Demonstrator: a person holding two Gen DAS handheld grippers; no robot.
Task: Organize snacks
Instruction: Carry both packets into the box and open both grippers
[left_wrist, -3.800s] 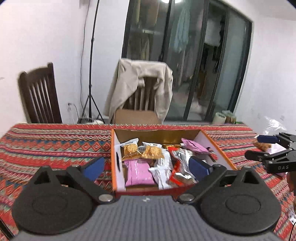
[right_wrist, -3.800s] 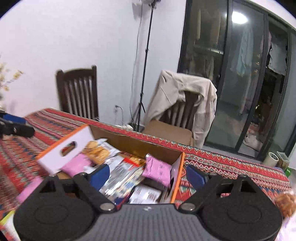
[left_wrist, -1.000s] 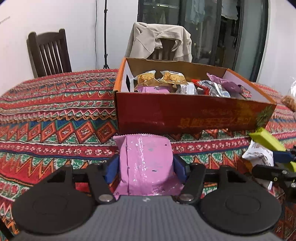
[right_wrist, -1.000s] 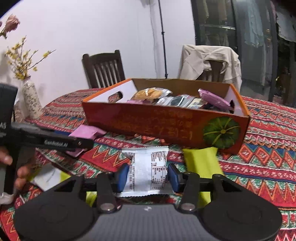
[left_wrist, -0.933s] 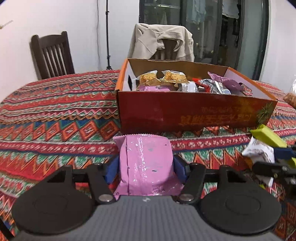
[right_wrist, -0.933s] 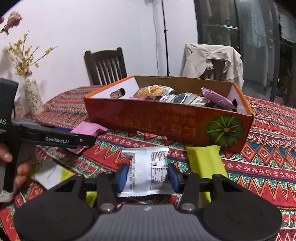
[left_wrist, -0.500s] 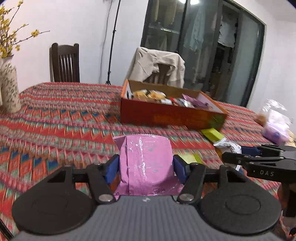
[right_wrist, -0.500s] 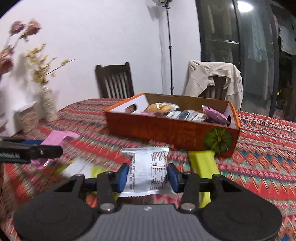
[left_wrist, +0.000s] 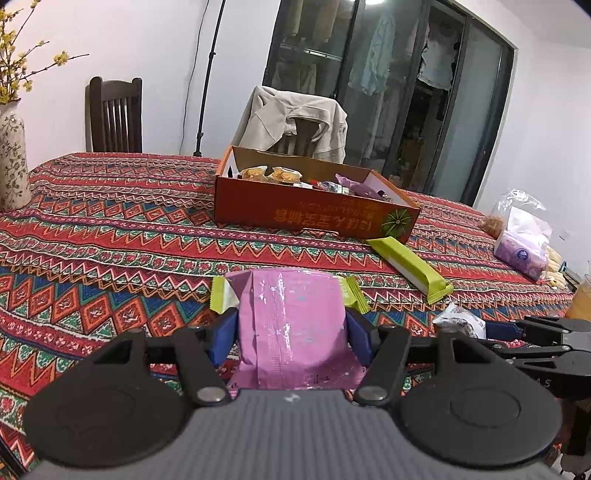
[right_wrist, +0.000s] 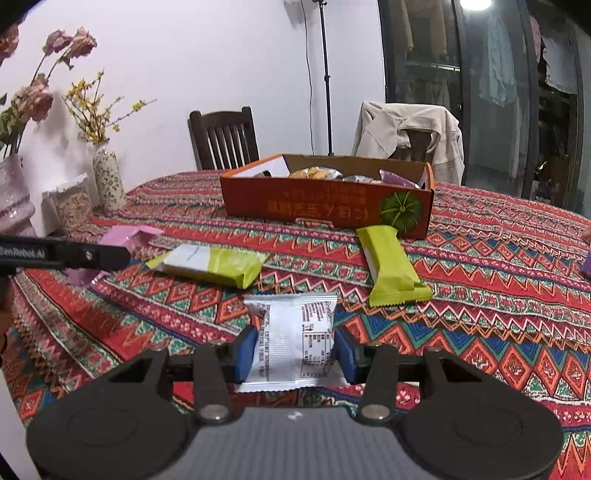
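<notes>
My left gripper (left_wrist: 291, 334) is shut on a pink snack packet (left_wrist: 291, 325), held above the patterned tablecloth. My right gripper (right_wrist: 294, 349) is shut on a white snack packet (right_wrist: 295, 341). The orange snack box (left_wrist: 314, 218) (right_wrist: 328, 206) stands further back on the table with several packets inside. Two green bars lie in front of it: one (right_wrist: 389, 266) near the box's right corner, another (right_wrist: 214, 266) to the left. In the right wrist view the left gripper (right_wrist: 107, 254) shows at the left edge with the pink packet (right_wrist: 127, 236). The right gripper (left_wrist: 491, 328) shows at the right edge of the left wrist view.
Vases with flowers (right_wrist: 107, 177) and a jar (right_wrist: 72, 206) stand at the table's left side. Plastic bags with snacks (left_wrist: 521, 236) lie at the right. Two wooden chairs (right_wrist: 225, 136) stand behind the table, one draped with a beige jacket (left_wrist: 295, 122). A light stand is behind.
Both grippers have pulled back from the box with their packets still held. The box looks smaller and farther now, and more tablecloth and both green bars have come into view.
</notes>
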